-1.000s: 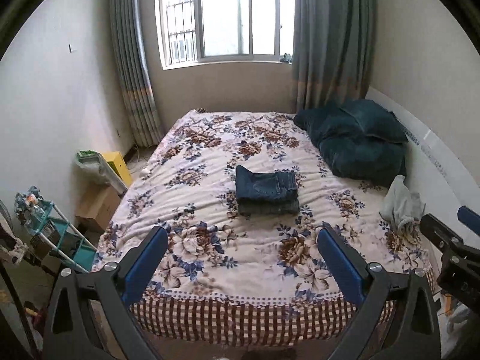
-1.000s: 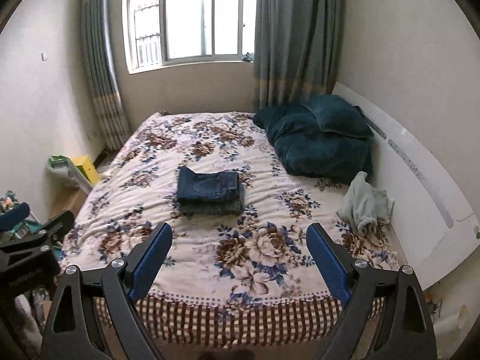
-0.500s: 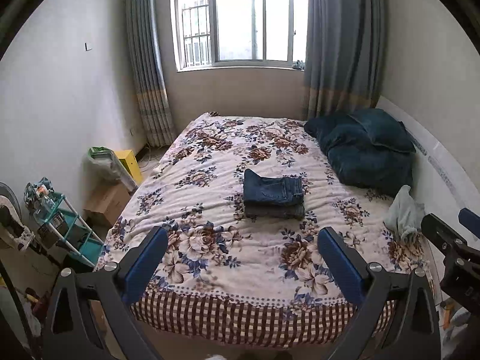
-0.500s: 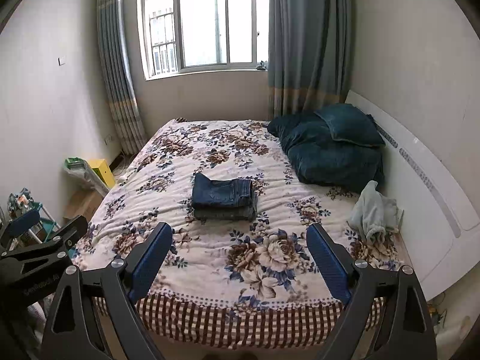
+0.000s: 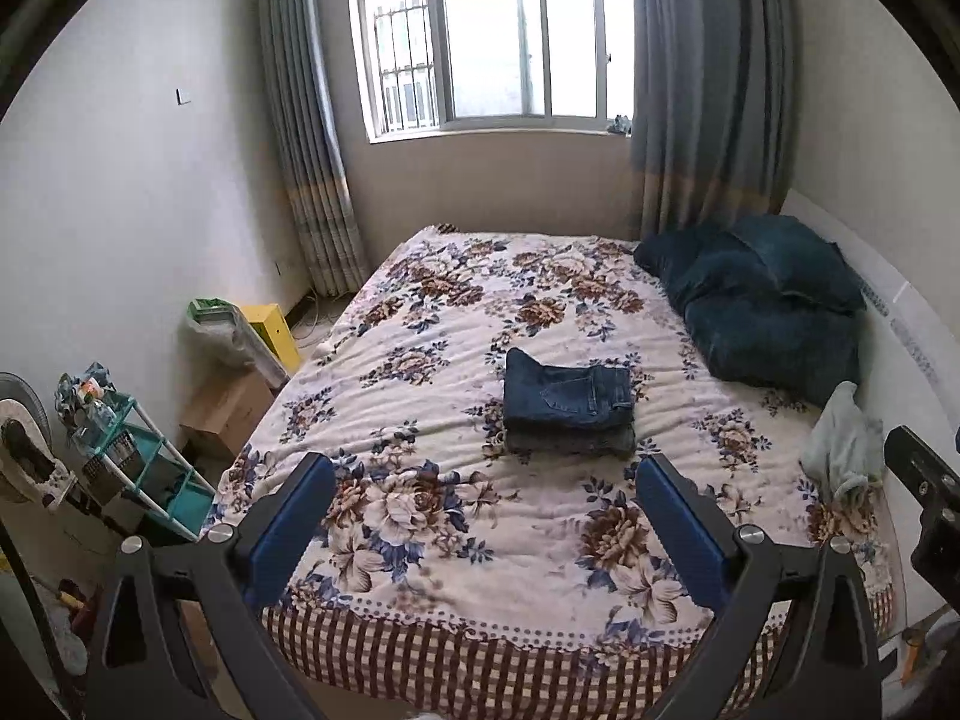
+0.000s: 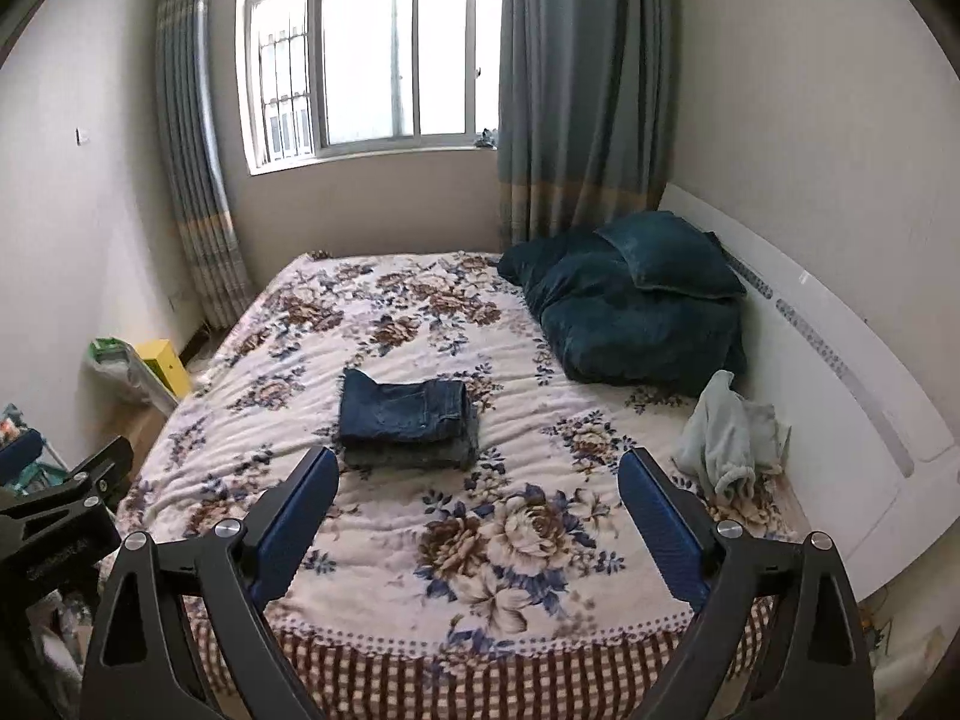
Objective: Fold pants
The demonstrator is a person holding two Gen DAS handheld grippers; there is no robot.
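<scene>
Folded dark blue jeans [image 5: 567,396] lie on top of a folded grey pair [image 5: 570,443] in the middle of the floral bed [image 5: 420,360]. The same stack shows in the right wrist view [image 6: 403,413]. My left gripper [image 5: 486,474] is open and empty, held back at the foot of the bed, well short of the stack. My right gripper [image 6: 478,468] is also open and empty, at the same distance. Each gripper's body shows at the edge of the other's view.
Dark teal pillows and a quilt [image 5: 762,306] lie at the bed's right by the white headboard [image 6: 840,348]. A pale green garment [image 6: 729,432] lies crumpled near it. A teal shelf cart [image 5: 126,462], a cardboard box [image 5: 228,402] and a yellow box [image 5: 270,330] stand on the floor left.
Both grippers have pulled back and risen away from the bed, so the stack looks smaller and more of the room shows. The stack has not moved. Jaws stay open.
</scene>
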